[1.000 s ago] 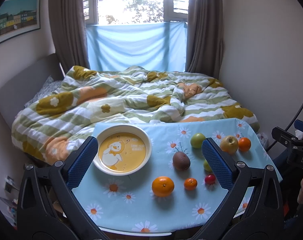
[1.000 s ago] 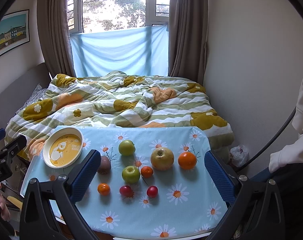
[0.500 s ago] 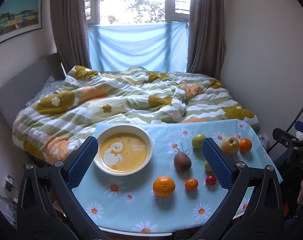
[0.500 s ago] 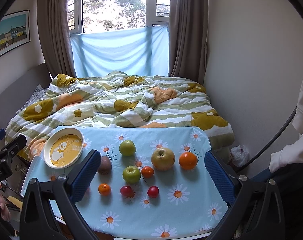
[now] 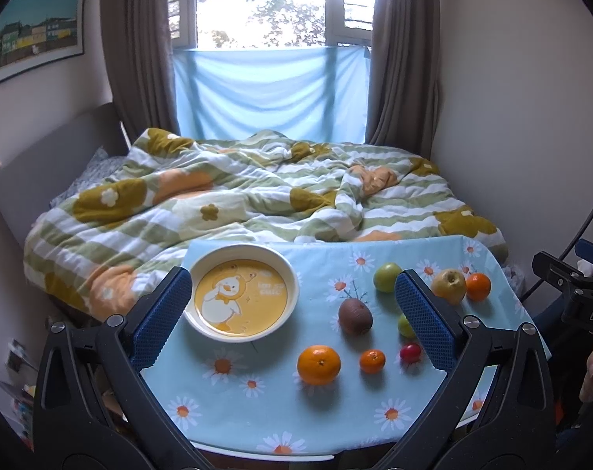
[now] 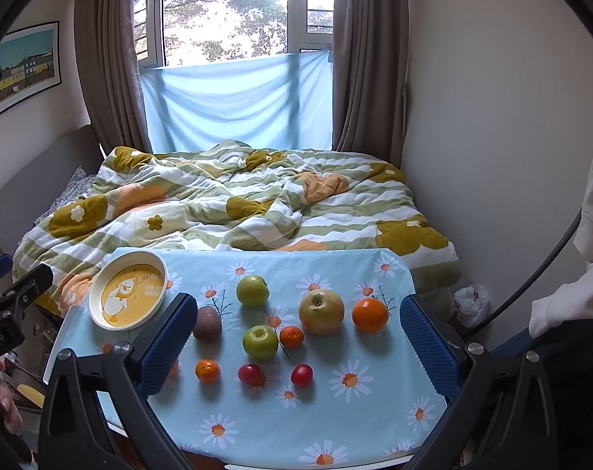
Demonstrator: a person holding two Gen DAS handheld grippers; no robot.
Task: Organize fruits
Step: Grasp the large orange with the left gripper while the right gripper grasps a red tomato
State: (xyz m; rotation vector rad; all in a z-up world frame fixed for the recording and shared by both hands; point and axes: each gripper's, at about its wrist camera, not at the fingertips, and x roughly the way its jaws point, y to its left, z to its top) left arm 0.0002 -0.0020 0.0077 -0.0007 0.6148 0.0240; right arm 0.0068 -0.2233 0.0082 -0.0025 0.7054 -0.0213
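- Fruit lies loose on the cloth [image 6: 257, 423]; plate [image 5: 244, 297] sits bare, likely the collecting spot.
- Left tongs [image 5: 292, 313] and right tongs [image 6: 298, 337] both gape, empty, poised above.

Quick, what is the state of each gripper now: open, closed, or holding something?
Left gripper: open, holding nothing, above the table.
Right gripper: open, holding nothing, above the fruits.

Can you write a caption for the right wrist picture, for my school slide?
Open right gripper hovers over fruit scattered on a daisy tablecloth, beside an empty duck plate.
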